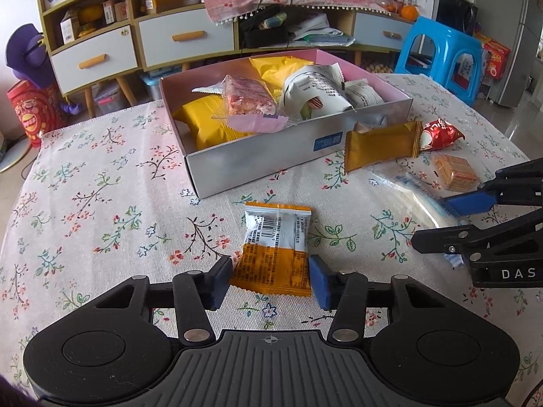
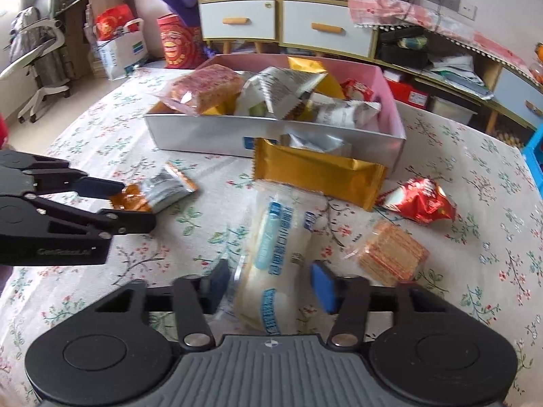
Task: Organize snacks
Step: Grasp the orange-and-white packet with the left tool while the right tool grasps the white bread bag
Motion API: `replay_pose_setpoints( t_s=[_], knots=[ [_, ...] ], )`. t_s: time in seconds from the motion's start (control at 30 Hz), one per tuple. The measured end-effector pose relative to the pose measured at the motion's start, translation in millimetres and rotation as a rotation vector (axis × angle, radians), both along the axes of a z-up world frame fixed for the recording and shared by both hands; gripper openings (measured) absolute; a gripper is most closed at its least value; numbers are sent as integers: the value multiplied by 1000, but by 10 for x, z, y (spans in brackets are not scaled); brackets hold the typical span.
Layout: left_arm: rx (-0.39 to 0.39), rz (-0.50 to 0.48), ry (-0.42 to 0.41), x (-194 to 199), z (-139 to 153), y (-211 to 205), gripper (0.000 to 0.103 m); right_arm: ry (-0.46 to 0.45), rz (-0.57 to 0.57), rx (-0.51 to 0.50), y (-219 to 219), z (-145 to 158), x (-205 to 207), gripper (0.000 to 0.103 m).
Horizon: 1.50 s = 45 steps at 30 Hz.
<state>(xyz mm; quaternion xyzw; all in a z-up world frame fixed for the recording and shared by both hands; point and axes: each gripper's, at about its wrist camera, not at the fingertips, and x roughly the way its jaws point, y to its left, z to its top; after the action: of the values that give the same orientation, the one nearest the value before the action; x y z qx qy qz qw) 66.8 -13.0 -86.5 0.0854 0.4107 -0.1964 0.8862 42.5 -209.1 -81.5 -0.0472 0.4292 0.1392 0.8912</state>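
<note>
Snacks: most sit piled in my open snack box (image 1: 258, 166), a silver carton with a pink lining, at the far middle of the bench (image 1: 101, 203); the rest lie loose on the flowered cloth in front of it and to its right.
Orange-and-silver packet (image 1: 276, 249): flat on the cloth just in front of the box's near corner, barcode side up, its near end between my left tool's pads.
My left tool (image 1: 271, 276): closed in about halfway, both blue pads touching the packet's sides; the packet lies on the bench.
Clear-wrapped white roll (image 2: 271, 264): a long pack with blue lettering, lying lengthwise toward me, right of the orange packet.
My right tool (image 2: 271, 286): narrowed around the roll's near end; the wrap is blurred there, so I cannot tell whether the pads press on it.
Gold foil packet (image 2: 319, 173): propped against the box's front wall, with a silver packet (image 2: 315, 142) behind it.
Red crinkled packet (image 2: 417, 200): on the cloth to the right of the gold one.
Wrapped cracker stack (image 2: 390, 254): just beside my right tool, on its right side.
Box contents: yellow packets, grey-white packets and a clear-wrapped pink cereal bar (image 1: 247, 96) on top.
</note>
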Motion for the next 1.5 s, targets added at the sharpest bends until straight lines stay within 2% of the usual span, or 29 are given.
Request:
replay_pose_setpoints(
  t_s=[0.3,0.6,0.63,0.67,0.77,0.93,1.0,1.03,1.07,1.1,1.17,1.2,1.33,1.5],
  knots=[
    [-30,1,-8,-26,92,8,46,-3,22,20,27,112,1,13],
    [-75,24,-6,-2,234,39,45,0,8,52,-1,245,29,3],
    [-82,26,-4,4,252,45,28,1,7,57,-4,261,31,2],
    [-85,29,9,12,261,46,22,1,5,61,-6,283,33,0],
    [-109,57,35,41,270,89,22,-5,7,83,-22,355,40,0],
    [-106,71,65,66,218,125,22,10,-11,84,-31,382,79,0],
    [-105,75,57,63,213,140,27,33,-42,113,-80,348,107,0],
    [-111,69,58,67,217,144,28,42,-57,124,-99,334,120,2],
    [-117,68,60,73,220,142,31,53,-75,134,-121,320,134,11],
    [-123,67,61,79,223,140,35,63,-89,147,-143,310,148,25],
    [-133,61,61,90,219,117,54,74,-115,172,-183,293,175,38],
    [-134,56,62,92,212,97,57,80,-124,182,-193,280,192,42],
    [-83,34,73,113,135,-32,58,115,-135,192,-168,204,263,44],
    [-19,23,74,124,31,-155,58,147,-105,155,-29,113,300,43]
  ],
)
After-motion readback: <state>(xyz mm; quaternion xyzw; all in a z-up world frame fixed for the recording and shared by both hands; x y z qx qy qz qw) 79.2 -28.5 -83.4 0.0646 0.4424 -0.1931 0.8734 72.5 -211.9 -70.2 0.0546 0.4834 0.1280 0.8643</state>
